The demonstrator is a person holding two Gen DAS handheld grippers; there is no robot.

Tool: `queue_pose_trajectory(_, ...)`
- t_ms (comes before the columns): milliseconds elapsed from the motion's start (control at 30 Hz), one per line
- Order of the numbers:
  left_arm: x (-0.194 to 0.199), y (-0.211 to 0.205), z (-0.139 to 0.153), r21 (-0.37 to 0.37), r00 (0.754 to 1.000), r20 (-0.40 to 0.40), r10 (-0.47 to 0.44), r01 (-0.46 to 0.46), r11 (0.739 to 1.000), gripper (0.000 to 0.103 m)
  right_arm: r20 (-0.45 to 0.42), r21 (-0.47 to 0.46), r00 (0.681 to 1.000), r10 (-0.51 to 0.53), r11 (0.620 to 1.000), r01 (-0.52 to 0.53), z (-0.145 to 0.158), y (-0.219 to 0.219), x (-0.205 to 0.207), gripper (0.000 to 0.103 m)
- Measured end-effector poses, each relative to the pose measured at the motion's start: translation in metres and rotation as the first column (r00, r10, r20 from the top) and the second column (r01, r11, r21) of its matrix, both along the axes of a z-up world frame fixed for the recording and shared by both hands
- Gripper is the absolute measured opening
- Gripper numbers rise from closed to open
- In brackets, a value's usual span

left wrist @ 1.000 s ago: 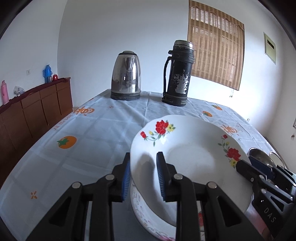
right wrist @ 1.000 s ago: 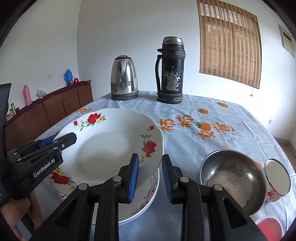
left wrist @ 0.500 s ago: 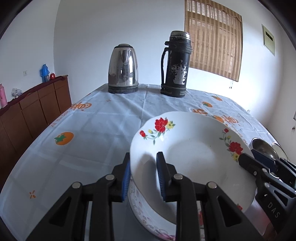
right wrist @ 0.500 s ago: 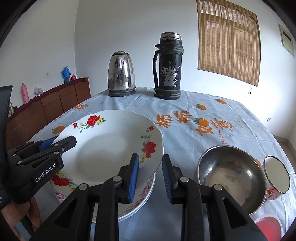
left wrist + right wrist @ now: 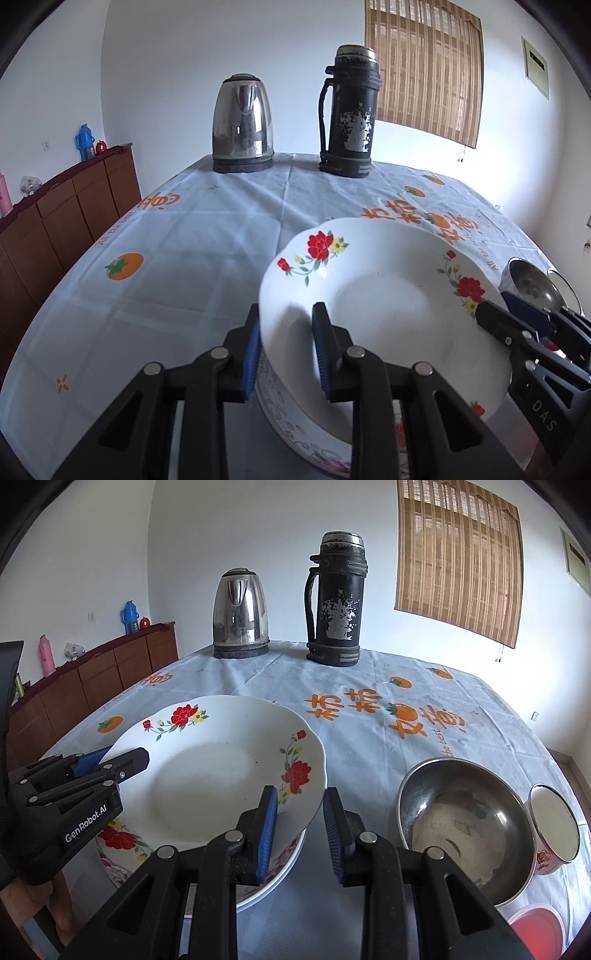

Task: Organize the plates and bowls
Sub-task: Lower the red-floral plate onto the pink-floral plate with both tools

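A white deep plate with red flowers [image 5: 388, 314] [image 5: 207, 782] hangs just above a second plate with a pink pattern [image 5: 295, 424] [image 5: 273, 882] that lies on the tablecloth. My left gripper [image 5: 286, 317] [image 5: 110, 760] is shut on the upper plate's left rim, one pad inside and one outside. On the opposite rim my right gripper [image 5: 301, 797] [image 5: 498, 314] is shut as well. The plate sits roughly level between the two. Most of the lower plate is hidden under it.
A steel bowl [image 5: 465, 823] and a tilted enamel cup [image 5: 554, 823] lie to the right of the plates, with a red lid [image 5: 535, 930] nearer. At the table's far end stand a kettle [image 5: 240, 616] and a black thermos [image 5: 336, 602]. A wooden sideboard [image 5: 92, 686] lines the left wall.
Both grippers have tipped slightly downward with the flowered plate still held between them. The plate has hardly shifted over the lower one.
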State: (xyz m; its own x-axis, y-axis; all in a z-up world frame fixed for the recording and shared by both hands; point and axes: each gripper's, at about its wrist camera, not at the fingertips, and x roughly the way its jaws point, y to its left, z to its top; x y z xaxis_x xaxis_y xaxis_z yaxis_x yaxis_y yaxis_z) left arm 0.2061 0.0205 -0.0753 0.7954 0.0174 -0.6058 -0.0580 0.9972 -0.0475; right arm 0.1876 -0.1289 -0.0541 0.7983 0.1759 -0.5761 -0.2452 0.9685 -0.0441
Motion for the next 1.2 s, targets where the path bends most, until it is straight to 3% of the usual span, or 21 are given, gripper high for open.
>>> queue_pose_trajectory(1200, -0.003, -0.002, -0.005, -0.007, 0.997, -0.052, -0.048, 0.048, 0.999, 0.024, -0.052, -0.047, 0.999, 0.017, 0.999, -0.020, -0.013, -0.001, -0.003, 0.029)
